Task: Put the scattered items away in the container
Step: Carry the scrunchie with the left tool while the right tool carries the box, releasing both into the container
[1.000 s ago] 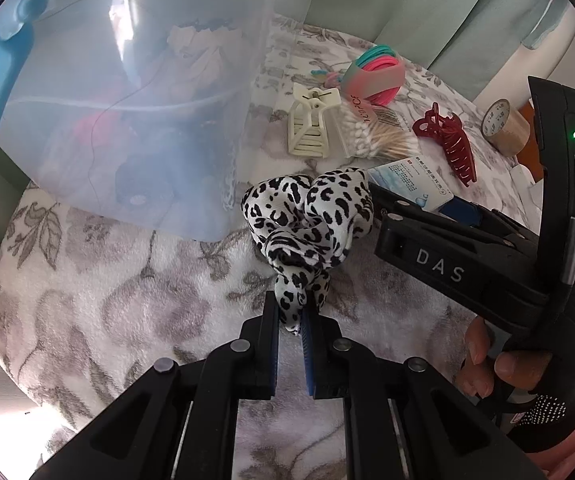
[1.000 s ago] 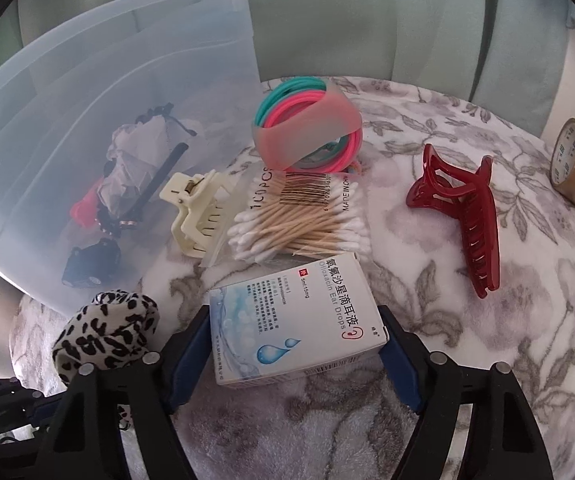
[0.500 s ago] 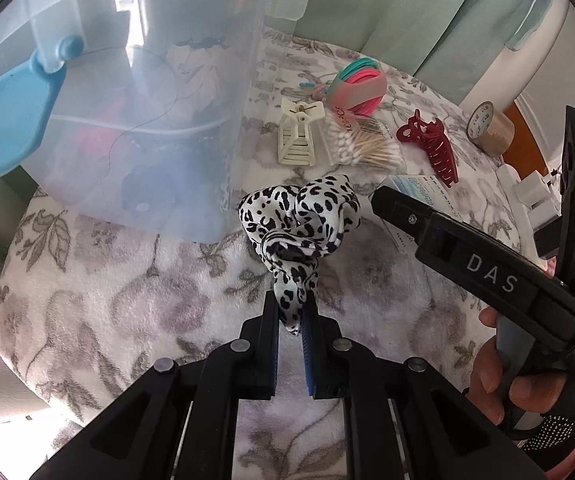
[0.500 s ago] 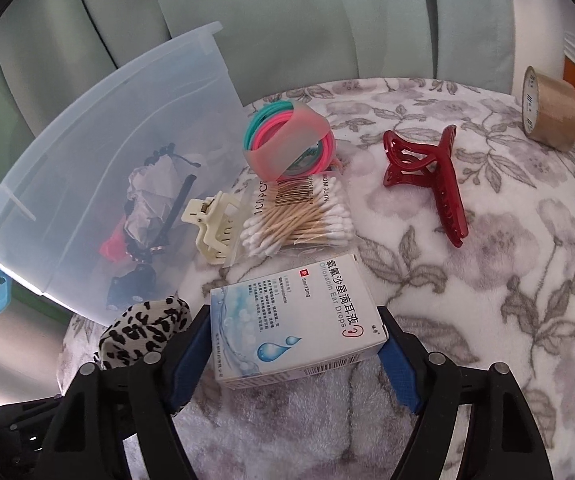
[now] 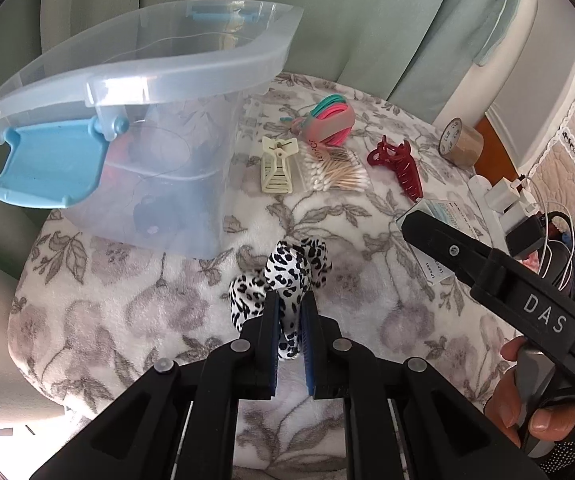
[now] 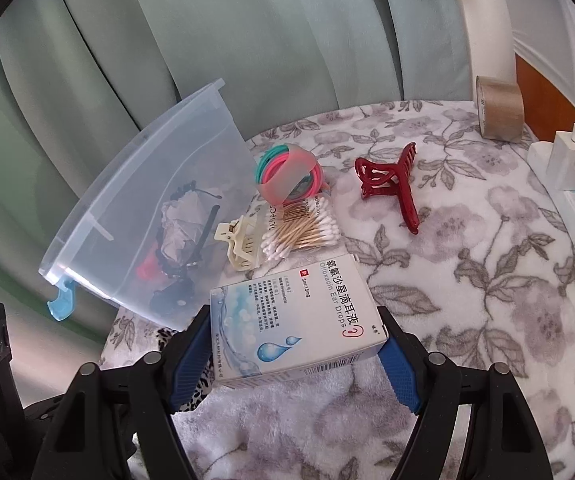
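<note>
My left gripper (image 5: 289, 304) is shut on a leopard-print scrunchie (image 5: 283, 276) and holds it above the floral blanket, in front of the clear plastic bin (image 5: 159, 92). My right gripper (image 6: 295, 328) is shut on a white and blue ear-drops box (image 6: 295, 320), lifted off the blanket; it also shows in the left wrist view (image 5: 443, 220). The bin (image 6: 147, 216) has a blue latch (image 5: 43, 168) and holds several dark and red items.
On the blanket lie a cream hair claw (image 6: 239, 244), a pack of cotton swabs (image 6: 303, 232), a bundle of pink and teal hair ties (image 6: 287, 176), a red hair claw (image 6: 391, 184) and a roll of brown tape (image 6: 499, 108). White chargers (image 6: 567, 164) sit at the right edge.
Both grippers have risen and pulled back from the bin with their loads. The bin's rim and open top now show in the left wrist view.
</note>
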`<state>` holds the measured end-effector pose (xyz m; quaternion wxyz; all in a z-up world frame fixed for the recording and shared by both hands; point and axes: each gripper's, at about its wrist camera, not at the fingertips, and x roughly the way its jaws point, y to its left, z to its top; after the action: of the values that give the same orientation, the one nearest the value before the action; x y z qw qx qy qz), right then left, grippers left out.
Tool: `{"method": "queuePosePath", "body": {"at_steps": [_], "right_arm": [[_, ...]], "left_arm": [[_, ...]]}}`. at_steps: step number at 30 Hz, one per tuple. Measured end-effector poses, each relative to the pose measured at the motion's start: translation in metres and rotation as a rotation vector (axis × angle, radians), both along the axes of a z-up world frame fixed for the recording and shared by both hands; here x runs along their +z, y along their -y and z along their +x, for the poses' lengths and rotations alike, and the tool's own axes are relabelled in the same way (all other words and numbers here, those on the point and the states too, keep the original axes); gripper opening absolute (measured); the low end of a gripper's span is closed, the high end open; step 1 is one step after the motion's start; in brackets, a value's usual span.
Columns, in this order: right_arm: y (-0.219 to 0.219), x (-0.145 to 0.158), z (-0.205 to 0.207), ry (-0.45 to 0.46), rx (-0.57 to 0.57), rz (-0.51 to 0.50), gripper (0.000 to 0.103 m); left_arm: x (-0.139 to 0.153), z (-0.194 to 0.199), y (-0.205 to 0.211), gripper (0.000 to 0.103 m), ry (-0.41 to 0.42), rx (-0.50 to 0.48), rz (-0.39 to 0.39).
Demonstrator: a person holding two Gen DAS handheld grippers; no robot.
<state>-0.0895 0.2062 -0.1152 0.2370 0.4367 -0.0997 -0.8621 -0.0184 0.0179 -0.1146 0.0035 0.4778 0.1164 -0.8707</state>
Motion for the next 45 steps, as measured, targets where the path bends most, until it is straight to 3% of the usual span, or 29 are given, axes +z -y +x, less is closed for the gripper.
{"method": "queuePosePath", "body": {"at_steps": [19,34,45], "right_arm": [[-0.015,0.046,0.04,-0.105,-0.033,-0.017,0.08],[-0.014,0.119,0.066,-0.27,-0.054,-0.069,0.08],[0.002,0.18,0.067,-0.402,-0.059,-0.144,0.079]], "left_arm": [[0.043,0.018,-0.01,0.008,-0.132,-0.019,-0.017],[0.124,0.024,0.009,0.008,-0.347,0.007,0.052],[0.178,0.022,0.048,0.008,-0.505,0.121,0.1]]}}
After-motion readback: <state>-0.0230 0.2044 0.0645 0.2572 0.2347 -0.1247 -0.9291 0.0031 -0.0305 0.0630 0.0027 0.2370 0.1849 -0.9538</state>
